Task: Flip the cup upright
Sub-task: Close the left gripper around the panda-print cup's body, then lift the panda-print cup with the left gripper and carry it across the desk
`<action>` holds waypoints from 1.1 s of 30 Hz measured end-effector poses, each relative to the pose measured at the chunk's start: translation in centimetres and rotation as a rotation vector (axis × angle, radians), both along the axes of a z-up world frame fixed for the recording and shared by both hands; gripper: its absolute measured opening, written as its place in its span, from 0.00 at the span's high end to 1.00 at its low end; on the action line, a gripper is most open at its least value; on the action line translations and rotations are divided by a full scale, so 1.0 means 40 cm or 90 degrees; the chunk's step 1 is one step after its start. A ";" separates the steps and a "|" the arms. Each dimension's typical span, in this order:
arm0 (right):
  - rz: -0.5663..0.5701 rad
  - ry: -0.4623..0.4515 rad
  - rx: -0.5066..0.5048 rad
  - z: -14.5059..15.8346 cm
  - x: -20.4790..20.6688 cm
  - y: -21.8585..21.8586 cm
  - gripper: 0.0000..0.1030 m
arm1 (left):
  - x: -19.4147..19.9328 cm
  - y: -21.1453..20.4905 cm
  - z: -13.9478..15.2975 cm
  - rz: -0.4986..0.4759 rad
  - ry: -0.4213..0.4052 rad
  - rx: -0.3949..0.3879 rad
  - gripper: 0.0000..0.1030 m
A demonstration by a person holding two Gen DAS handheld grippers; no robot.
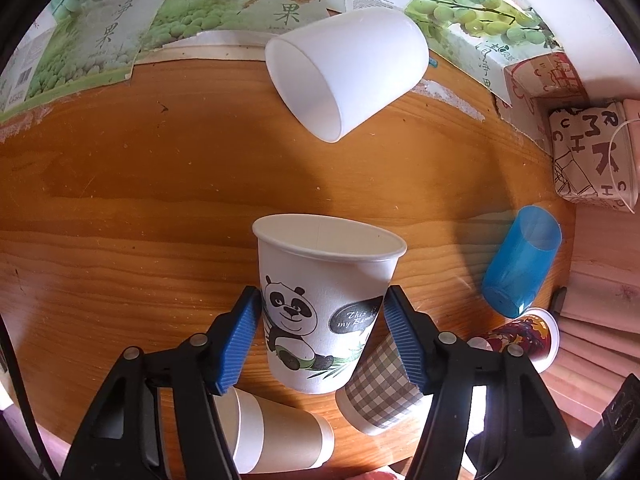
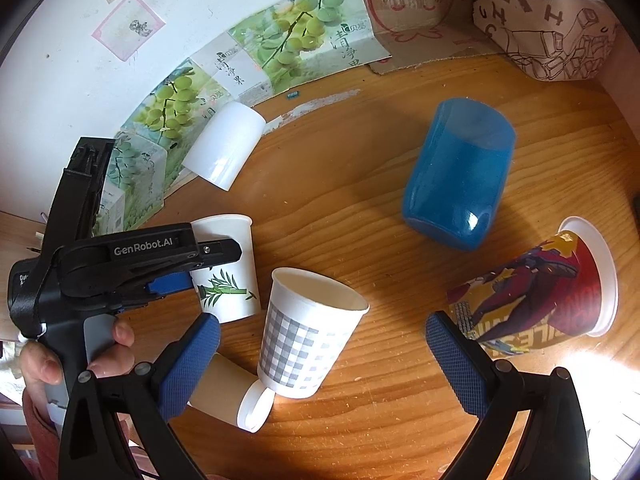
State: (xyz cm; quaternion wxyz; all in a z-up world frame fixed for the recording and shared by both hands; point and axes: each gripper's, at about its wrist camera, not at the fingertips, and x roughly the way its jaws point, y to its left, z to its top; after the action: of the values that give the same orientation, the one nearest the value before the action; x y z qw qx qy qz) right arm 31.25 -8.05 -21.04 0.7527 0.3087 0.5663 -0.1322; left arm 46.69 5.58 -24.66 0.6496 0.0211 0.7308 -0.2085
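Panda cup [image 1: 326, 300] stands upright, mouth up, between the blue pads of the left gripper [image 1: 322, 336], which press against both of its sides and clamp it on the wooden table [image 1: 140, 200]. Past the fingertips a big white cup [image 1: 348, 76] lies on its side near the grape-printed cartons [image 1: 224, 12]. Just beside the right-hand finger stands a checked cup [image 1: 380, 392], and under the left-hand finger a brown-sleeved cup [image 1: 280, 440] lies flat. Farther out to the right, a blue cup [image 1: 520, 260] is tipped over.

The right gripper [image 2: 322, 354] is spread wide, holding nothing; the checked cup [image 2: 308, 332] stands upright between its fingers, nearer the left one. The brown-sleeved cup [image 2: 232, 392] lies touching that finger. Beyond the right finger a red printed cup [image 2: 536, 292] lies on its side, with the blue cup [image 2: 456, 176] ahead.
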 end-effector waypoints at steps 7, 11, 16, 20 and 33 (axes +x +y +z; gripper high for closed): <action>-0.006 -0.008 -0.003 0.021 -0.020 0.016 0.00 | -0.014 0.010 0.029 -0.017 -0.023 -0.003 0.35; 0.001 -0.020 -0.016 0.045 -0.030 0.030 0.00 | -0.030 0.019 0.060 -0.028 -0.040 -0.010 0.35; 0.013 -0.041 -0.026 0.078 -0.049 0.047 0.00 | -0.057 0.031 0.104 -0.025 -0.060 -0.025 0.35; 0.012 -0.063 -0.028 0.105 -0.079 0.058 0.00 | -0.092 0.042 0.151 -0.022 -0.088 -0.035 0.35; -0.010 -0.119 0.001 0.163 -0.246 0.065 0.00 | -0.288 0.079 0.243 -0.041 -0.154 -0.013 0.35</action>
State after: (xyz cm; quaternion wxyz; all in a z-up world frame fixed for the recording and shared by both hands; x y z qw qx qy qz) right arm 21.41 -5.47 -14.54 0.8010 0.3244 0.4913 -0.1083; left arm 35.16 8.75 -14.94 0.7260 0.0626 0.6441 -0.2326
